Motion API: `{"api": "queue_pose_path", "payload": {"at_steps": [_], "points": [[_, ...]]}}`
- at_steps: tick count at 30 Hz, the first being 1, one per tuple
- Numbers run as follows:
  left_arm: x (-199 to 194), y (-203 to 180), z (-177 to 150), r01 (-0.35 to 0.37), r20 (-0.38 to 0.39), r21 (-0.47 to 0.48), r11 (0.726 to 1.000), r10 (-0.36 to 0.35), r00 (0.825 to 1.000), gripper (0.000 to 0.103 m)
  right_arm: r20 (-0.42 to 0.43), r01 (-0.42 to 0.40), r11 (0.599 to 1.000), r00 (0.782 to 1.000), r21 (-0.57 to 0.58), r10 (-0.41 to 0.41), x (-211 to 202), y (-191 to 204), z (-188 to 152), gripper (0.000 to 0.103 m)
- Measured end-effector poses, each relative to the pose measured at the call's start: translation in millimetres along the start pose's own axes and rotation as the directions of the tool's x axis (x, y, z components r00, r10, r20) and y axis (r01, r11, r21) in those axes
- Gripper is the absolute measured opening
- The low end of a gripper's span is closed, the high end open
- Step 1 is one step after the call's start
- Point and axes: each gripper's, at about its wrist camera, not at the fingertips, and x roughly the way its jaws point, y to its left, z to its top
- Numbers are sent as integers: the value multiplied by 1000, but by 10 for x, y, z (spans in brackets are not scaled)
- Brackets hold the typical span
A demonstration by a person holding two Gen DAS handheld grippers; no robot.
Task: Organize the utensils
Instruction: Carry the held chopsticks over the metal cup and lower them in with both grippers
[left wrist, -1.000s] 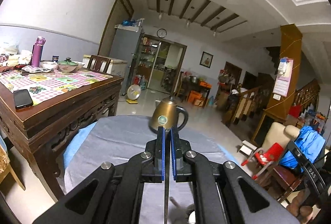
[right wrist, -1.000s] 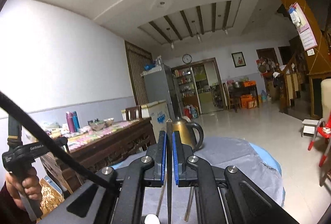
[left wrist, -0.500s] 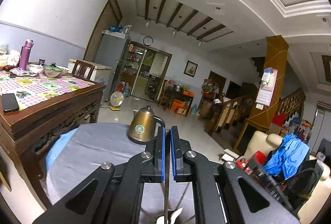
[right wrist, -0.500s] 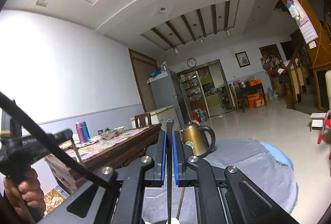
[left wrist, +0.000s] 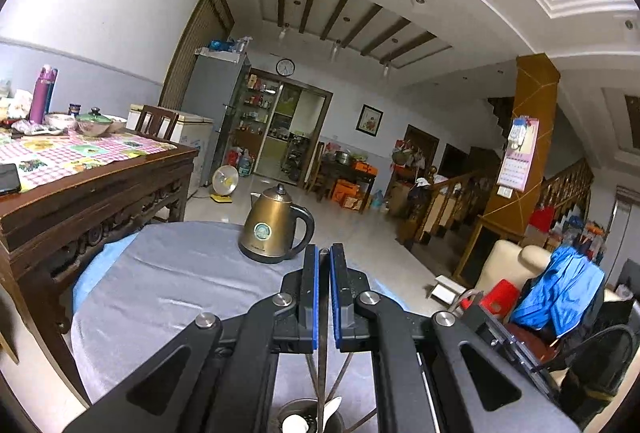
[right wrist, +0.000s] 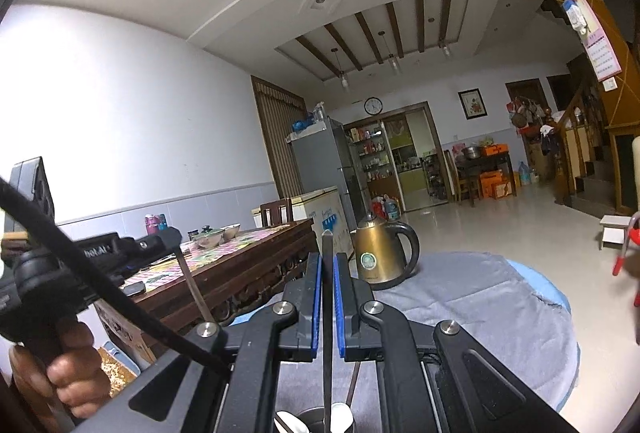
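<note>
**Colours and patterns in the scene**

Bronze-gold kettle (left wrist: 276,229) with black handle and a round green-and-white badge. Grey cloth (left wrist: 168,285) over a light-blue underlayer. Dark-brown carved table (left wrist: 92,201) bearing a pink-and-white checked cover (left wrist: 72,153) printed with yellow and green motifs. Purple bottle (left wrist: 42,99). Gripper pads (left wrist: 315,297) blue on black bodies. Blue garment (left wrist: 560,293) over a cream chair.
</note>
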Motion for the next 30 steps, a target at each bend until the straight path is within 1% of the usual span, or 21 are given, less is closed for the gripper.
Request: {"api": "queue_pose_path", "payload": {"at_steps": [6,11,22,30], "points": [[-30,-54,-60,-21,1,33,999,21,1000,5,-12,4,1000,1000,11,-3,-21,-3,-17,7],[-20,-79,-105,-29,-23,42,999,30,999,5,-42,1,1000,999,22,0,25,-14,-60,7],[-1,-90,-176,-52,-67,53,997,55,996,5,-77,-8,1000,997,22,10,72,-3,-126,7],[-42,-153,-202,-100,-74,93,991,107,991,6,-90,-18,999,996,36,21,60,15,-117,7]]}}
